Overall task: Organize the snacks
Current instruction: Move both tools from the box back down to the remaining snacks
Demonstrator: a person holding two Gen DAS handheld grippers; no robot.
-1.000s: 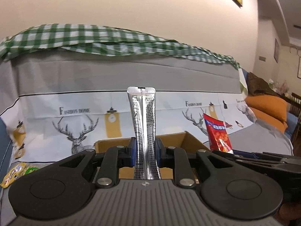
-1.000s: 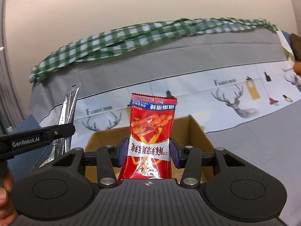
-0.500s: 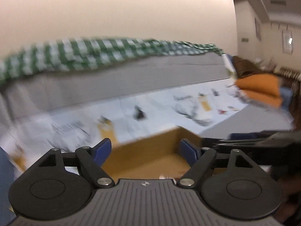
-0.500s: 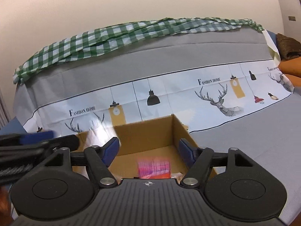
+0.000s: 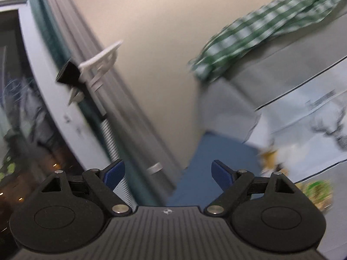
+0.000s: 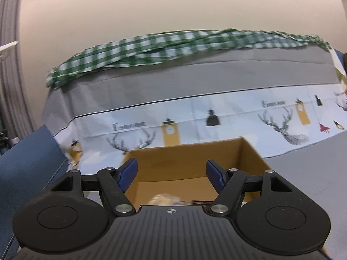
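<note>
The cardboard box (image 6: 195, 164) sits open-topped right in front of the right tool (image 6: 171, 171), on the grey sheet (image 6: 314, 173) of the bed, its far wall against the white band printed with deer heads and lamps (image 6: 216, 117). Something pale and blurred lies low inside the box (image 6: 167, 199), just above the tool's body; what it is cannot be told. The right tool's blue pads (image 6: 128, 173) stand wide apart with nothing between them. Behind the box rises a grey-covered backrest with a green checked cloth (image 6: 173, 43) draped along its top. The left tool (image 5: 168, 173) is turned away toward the wall and a grey curtain (image 5: 91, 69), its pads (image 5: 221, 173) also spread and empty. At its right edge a blurred green and yellow snack packet (image 5: 318, 195) lies on the bed, near the blue cushion (image 5: 216, 160).
</note>
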